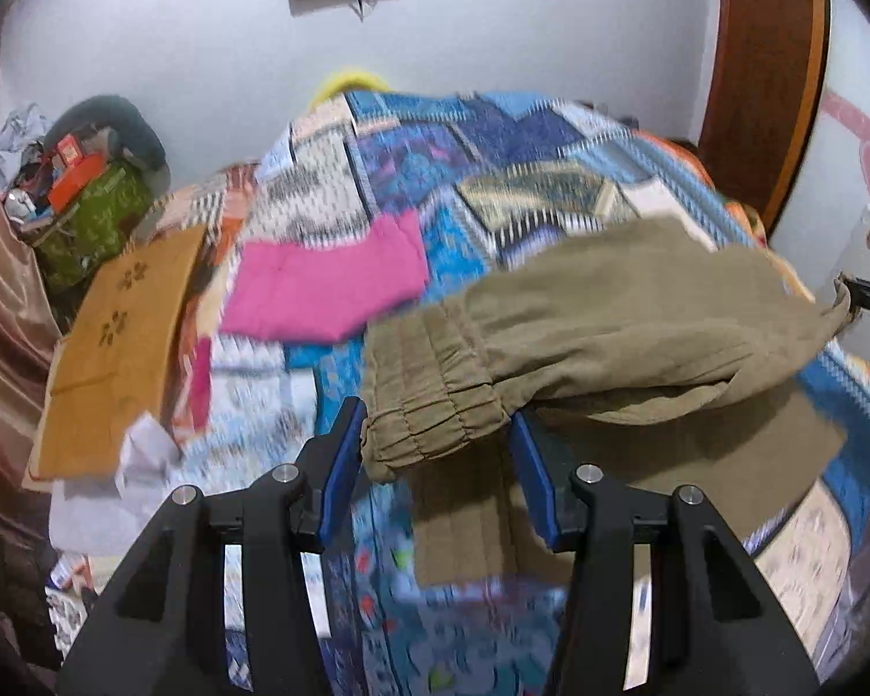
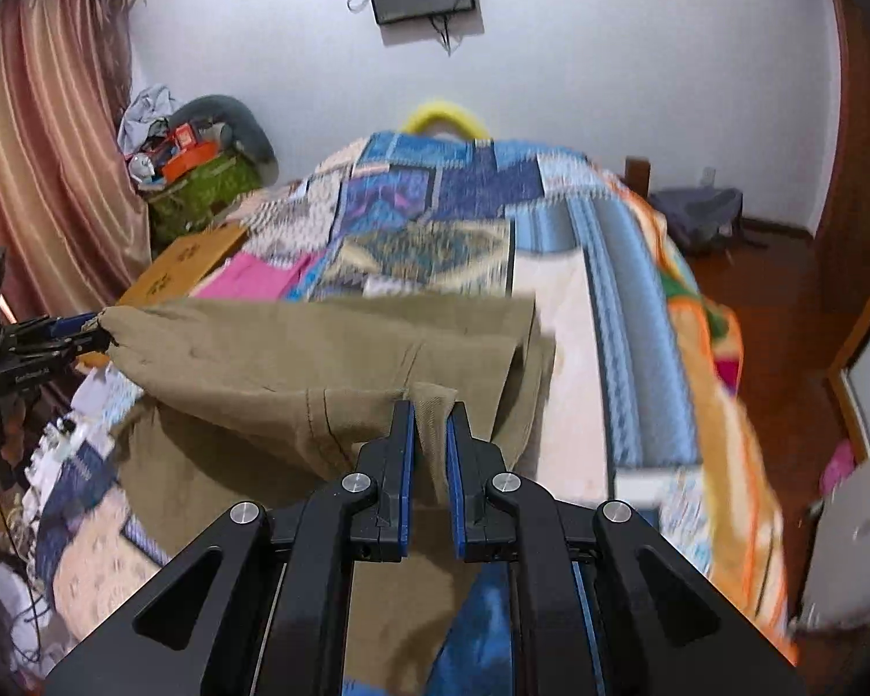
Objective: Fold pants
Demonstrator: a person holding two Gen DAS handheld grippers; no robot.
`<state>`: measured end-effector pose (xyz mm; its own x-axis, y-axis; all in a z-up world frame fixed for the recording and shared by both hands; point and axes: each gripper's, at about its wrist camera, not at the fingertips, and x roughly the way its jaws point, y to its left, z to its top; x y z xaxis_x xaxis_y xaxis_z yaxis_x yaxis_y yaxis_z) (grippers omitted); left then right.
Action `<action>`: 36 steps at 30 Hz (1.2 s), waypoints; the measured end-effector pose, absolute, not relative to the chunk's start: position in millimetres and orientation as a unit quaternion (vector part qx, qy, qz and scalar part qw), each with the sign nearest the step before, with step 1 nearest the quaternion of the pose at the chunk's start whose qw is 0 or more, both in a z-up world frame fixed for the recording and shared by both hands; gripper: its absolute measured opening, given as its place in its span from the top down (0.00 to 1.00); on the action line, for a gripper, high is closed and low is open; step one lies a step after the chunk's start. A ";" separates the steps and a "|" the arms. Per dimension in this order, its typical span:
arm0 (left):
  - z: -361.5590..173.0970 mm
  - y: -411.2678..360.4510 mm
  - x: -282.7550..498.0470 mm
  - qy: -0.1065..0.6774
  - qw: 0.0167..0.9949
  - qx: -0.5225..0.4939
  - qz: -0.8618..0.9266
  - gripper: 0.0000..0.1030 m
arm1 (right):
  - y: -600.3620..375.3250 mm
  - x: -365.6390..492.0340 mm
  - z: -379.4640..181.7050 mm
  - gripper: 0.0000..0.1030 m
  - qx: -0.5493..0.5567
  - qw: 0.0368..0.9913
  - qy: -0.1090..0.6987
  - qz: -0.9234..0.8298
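While both ends hang over the patchwork bed (image 2: 620, 301), the right gripper (image 2: 432, 406) pinches the olive pants (image 2: 296, 348); left gripper (image 1: 432, 423) looks spread around the waistband, grip unclear.

No legible txt anywhere. Faint white lettering on left gripper (image 2: 58, 342) body, too blurred/small to read. Box (image 1: 116, 348) marks unreadable.

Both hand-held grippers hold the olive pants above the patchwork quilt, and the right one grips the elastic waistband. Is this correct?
Not quite. The left hand-held gripper has the elastic waistband, as the left wrist view shows. The right hand-held gripper pinches a plain edge. Both do hold the olive pants above the patchwork quilt.
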<state>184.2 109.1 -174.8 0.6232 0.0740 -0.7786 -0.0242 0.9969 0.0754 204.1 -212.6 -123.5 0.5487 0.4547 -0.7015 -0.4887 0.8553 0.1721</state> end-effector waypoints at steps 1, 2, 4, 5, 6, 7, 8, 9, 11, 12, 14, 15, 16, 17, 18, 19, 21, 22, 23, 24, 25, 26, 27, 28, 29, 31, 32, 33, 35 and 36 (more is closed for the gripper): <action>-181.9 108.1 178.6 0.441 0.897 0.028 0.025 0.51 | -213.1 200.1 -129.6 0.91 -0.022 0.877 0.398 0.268; -187.3 107.3 173.9 0.445 0.895 0.028 0.023 0.51 | -214.1 195.4 -135.7 0.91 -0.022 0.875 0.404 0.266; -196.9 104.1 164.6 0.452 0.891 0.031 0.024 0.51 | -215.5 185.3 -146.2 0.90 -0.020 0.871 0.414 0.263; -200.2 104.0 161.7 0.453 0.890 0.034 0.025 0.50 | -216.0 179.5 -151.5 0.89 -0.021 0.870 0.417 0.261; -203.3 103.5 158.6 0.455 0.889 0.038 0.027 0.50 | -217.0 175.8 -155.8 0.87 -0.022 0.869 0.421 0.260; -207.4 102.4 154.9 0.459 0.887 0.044 0.028 0.50 | -217.8 171.6 -160.2 0.86 -0.025 0.866 0.426 0.261; -208.8 103.5 153.2 0.461 0.886 0.046 0.028 0.50 | -219.3 167.4 -163.9 0.86 -0.029 0.865 0.430 0.256; -210.4 103.7 150.2 0.464 0.884 0.049 0.029 0.50 | -219.9 163.8 -166.3 0.86 -0.032 0.865 0.432 0.253; -209.2 103.4 145.3 0.467 0.882 0.058 0.029 0.50 | -221.9 156.4 -169.5 0.86 -0.041 0.862 0.441 0.248; -207.2 103.5 143.1 0.466 0.882 0.061 0.028 0.50 | -223.3 150.9 -170.1 0.85 -0.044 0.862 0.442 0.245; -198.6 102.2 137.4 0.457 0.886 0.071 0.029 0.49 | -226.0 143.4 -167.5 0.84 -0.054 0.863 0.442 0.241; -192.1 100.3 134.6 0.449 0.890 0.077 0.030 0.44 | -226.3 139.1 -166.0 0.84 -0.058 0.864 0.439 0.240; -187.9 98.9 133.4 0.444 0.892 0.081 0.031 0.34 | -226.6 136.3 -162.8 0.81 -0.062 0.866 0.435 0.239; -183.3 97.0 133.0 0.441 0.893 0.084 0.028 0.29 | -226.3 133.6 -157.6 0.75 -0.064 0.868 0.430 0.239; -179.2 93.9 133.4 0.438 0.894 0.087 0.023 0.20 | -225.2 130.1 -155.5 0.70 -0.064 0.871 0.425 0.240; -175.6 89.2 134.2 0.435 0.896 0.090 0.018 0.18 | -224.1 128.4 -150.6 0.61 -0.063 0.874 0.418 0.241; -173.7 79.1 138.0 0.437 0.894 0.099 0.004 0.17 | -219.9 125.1 -140.9 0.45 -0.059 0.882 0.401 0.243; -175.6 70.6 141.5 0.442 0.890 0.110 -0.004 0.17 | -216.8 124.2 -136.2 0.38 -0.056 0.885 0.393 0.244; -177.5 65.6 144.0 0.444 0.888 0.119 -0.009 0.17 | -212.5 123.4 -132.0 0.35 -0.055 0.887 0.386 0.247; -181.4 57.0 146.5 0.447 0.885 0.133 -0.016 0.17 | -208.0 123.4 -129.9 0.35 -0.055 0.888 0.383 0.251; -184.6 51.6 148.3 0.448 0.882 0.142 -0.019 0.17 | -201.5 123.2 -127.9 0.35 -0.057 0.886 0.381 0.258; -188.2 45.7 150.3 0.451 0.879 0.150 -0.023 0.17 | -193.9 122.9 -127.6 0.35 -0.061 0.883 0.381 0.268; -192.0 40.6 151.8 0.455 0.876 0.155 -0.029 0.17 | -187.1 122.6 -128.7 0.35 -0.065 0.880 0.381 0.277; -195.8 35.6 153.9 0.461 0.873 0.158 -0.038 0.17 | -177.4 121.8 -130.8 0.35 -0.072 0.875 0.380 0.290; -198.0 32.5 155.5 0.464 0.870 0.158 -0.045 0.17 | -171.3 121.1 -133.3 0.35 -0.078 0.872 0.381 0.297; -200.6 26.6 157.1 0.468 0.869 0.154 -0.055 0.17 | -154.6 120.0 -142.8 0.35 -0.096 0.861 0.387 0.316; -200.9 24.2 157.7 0.469 0.868 0.152 -0.060 0.17 | -143.9 120.2 -149.7 0.35 -0.109 0.853 0.393 0.325; -201.0 23.2 158.2 0.469 0.868 0.151 -0.063 0.17 | -136.4 119.9 -155.9 0.35 -0.120 0.847 0.397 0.332; -200.8 21.0 159.7 0.468 0.868 0.147 -0.070 0.17 | -119.9 119.6 -169.6 0.35 -0.144 0.835 0.405 0.343; -201.4 19.1 160.5 0.469 0.868 0.145 -0.072 0.17 | -114.4 120.6 -174.9 0.35 -0.151 0.831 0.411 0.343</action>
